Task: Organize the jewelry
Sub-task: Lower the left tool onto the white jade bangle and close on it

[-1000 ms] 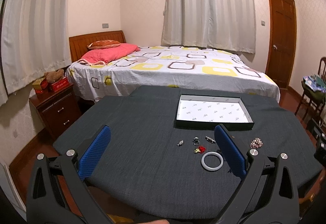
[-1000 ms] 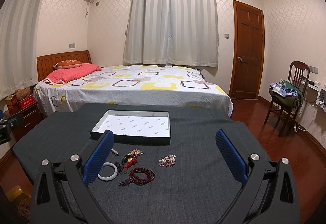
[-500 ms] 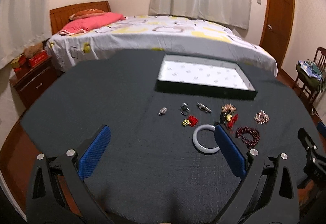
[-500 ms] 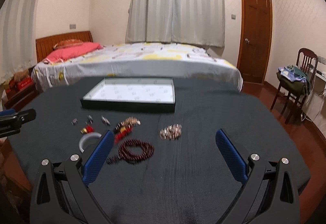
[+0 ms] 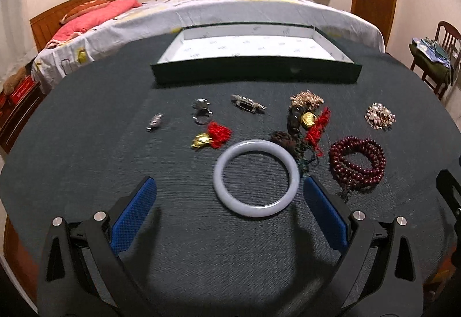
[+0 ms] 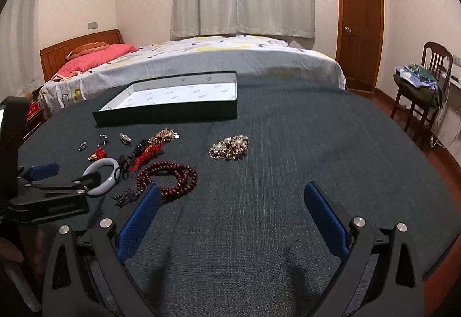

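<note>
On the worktop (image 5: 86, 173) we find the tray (image 5: 255, 73) at the back; before it lie a ring (image 5: 202, 112), a brooch (image 5: 248, 103), and the bangle (image 5: 256, 177) nearest us, the bead bracelet (image 5: 357, 165) to its right.

Both wrist views face the bed, sharing the bangle (image 5: 256, 177) nearby.

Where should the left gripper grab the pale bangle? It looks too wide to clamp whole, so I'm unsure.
Pinch the near arc of the pale bangle, one finger inside the ring and one outside. It lies flat on the dark cloth, so come down from above. The left gripper is open just before that arc, while the far side touches the tasselled pendant.
</note>
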The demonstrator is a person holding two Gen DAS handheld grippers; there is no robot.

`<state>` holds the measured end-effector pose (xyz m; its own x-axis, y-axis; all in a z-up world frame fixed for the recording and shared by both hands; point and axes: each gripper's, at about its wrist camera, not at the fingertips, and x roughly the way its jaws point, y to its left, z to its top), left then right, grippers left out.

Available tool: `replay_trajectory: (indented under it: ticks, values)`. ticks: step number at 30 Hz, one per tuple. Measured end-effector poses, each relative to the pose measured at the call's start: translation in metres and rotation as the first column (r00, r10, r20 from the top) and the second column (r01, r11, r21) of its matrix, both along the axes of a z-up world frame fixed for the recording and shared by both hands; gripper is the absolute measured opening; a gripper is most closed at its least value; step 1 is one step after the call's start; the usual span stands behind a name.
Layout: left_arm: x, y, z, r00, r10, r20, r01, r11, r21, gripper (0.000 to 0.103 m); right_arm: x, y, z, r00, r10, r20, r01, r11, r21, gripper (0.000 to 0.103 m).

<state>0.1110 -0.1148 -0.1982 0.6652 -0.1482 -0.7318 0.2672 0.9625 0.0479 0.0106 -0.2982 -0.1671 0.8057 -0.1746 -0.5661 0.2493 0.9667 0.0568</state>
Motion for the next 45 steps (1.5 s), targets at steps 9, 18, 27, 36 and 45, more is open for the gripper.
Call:
replay_trajectory:
  ticks: [9,18,27,36,45]
  values:
    - [0.013,0.001,-0.014,0.999,0.005,-0.044,-0.004,1.0,0.026,0.099,0.001,-0.01,-0.003,1.0,-0.008,0.005,0.008,0.999,0.047,0.096]
    - [0.021,0.015,-0.018,0.998,0.025,-0.057,-0.025,1.0,-0.006,0.097,0.004,-0.009,-0.009,1.0,-0.002,-0.013,0.003,0.998,0.067,0.096]
    - [0.036,0.011,-0.017,0.993,0.022,-0.12,-0.023,1.0,-0.007,0.097,0.006,-0.008,-0.012,1.0,0.002,-0.026,0.0,0.997,0.075,0.096]
    - [0.044,0.013,-0.018,0.993,0.004,-0.121,-0.006,1.0,-0.016,0.1,0.007,-0.01,-0.013,1.0,-0.002,-0.028,0.004,0.997,0.081,0.096]
    - [0.034,0.009,-0.015,0.997,-0.063,-0.052,0.061,0.998,-0.034,0.07,0.008,-0.008,-0.014,0.999,-0.001,-0.034,0.004,0.997,0.071,0.096]
